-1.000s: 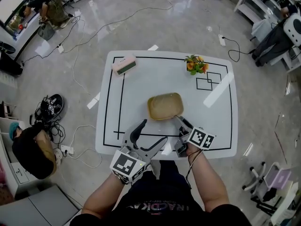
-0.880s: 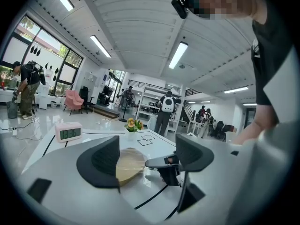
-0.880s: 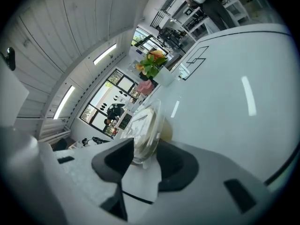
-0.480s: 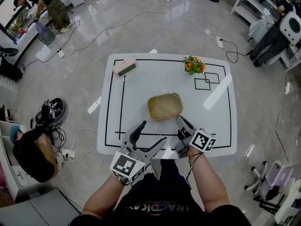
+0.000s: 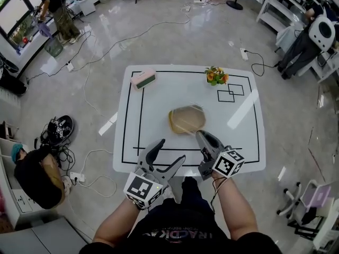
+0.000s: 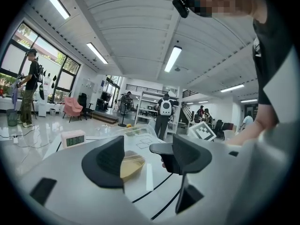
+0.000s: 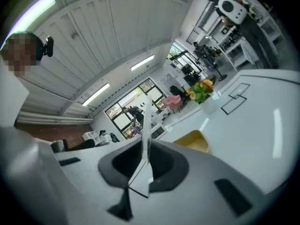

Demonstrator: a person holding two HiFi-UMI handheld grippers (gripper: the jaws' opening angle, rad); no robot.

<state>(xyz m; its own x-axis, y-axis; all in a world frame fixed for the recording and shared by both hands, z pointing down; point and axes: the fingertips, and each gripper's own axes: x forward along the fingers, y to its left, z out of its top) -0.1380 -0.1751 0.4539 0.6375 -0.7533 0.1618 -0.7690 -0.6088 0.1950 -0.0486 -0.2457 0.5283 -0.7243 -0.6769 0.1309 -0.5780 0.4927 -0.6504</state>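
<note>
our right hand-held gripper (image 7: 145, 162) is pinched shut on the edge of a clear plastic lid (image 7: 146, 123), which rises thin and upright from between its jaws. the yellow container (image 7: 196, 142) sits just beyond it, near the middle of the white counter (image 5: 159, 97). our left hand-held gripper (image 6: 146, 154) is wide open and holds nothing, by the counter's near edge. a clock (image 5: 143, 79) and flowers (image 5: 215, 75) stand at the far corners.

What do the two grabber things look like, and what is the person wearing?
The left gripper and the right gripper are both light grey, each with two curved jaws lined with dark pads. Each gripper carries a white cube printed with black square markers. A thin dark cable runs by the right wrist. The person wears a black shirt with lettering.
</note>
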